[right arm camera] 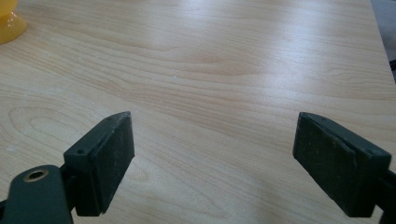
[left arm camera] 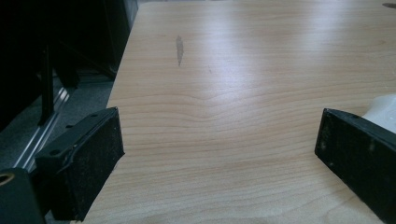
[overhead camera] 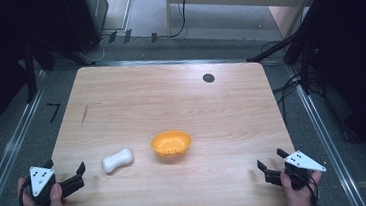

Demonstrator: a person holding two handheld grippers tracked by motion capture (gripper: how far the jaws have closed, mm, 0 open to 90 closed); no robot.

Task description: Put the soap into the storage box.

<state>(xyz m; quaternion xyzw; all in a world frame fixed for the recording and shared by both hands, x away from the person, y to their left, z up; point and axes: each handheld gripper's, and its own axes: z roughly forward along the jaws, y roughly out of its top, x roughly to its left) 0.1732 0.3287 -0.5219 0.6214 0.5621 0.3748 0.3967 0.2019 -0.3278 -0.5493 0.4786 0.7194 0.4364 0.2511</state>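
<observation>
An orange bowl [overhead camera: 171, 143] with small holes in its bottom sits near the middle of the wooden table [overhead camera: 170, 99]. Left of it lies a white bone-shaped object [overhead camera: 117, 160]. My left gripper [overhead camera: 67, 174] rests at the table's front left corner, open and empty, a short way left of the white object. In the left gripper view a white edge of that object [left arm camera: 384, 106] peeks over the right jaw. My right gripper [overhead camera: 271, 163] is at the front right corner, open, nothing between its jaws. The bowl's yellow rim [right arm camera: 9, 23] shows at the top left of the right gripper view.
A small dark round spot [overhead camera: 208, 78] marks the table's far right part, and a dark streak [overhead camera: 84, 114] its left side. Metal rails and cables run along both sides of the table on the grey floor. Dark stands rise at both far corners.
</observation>
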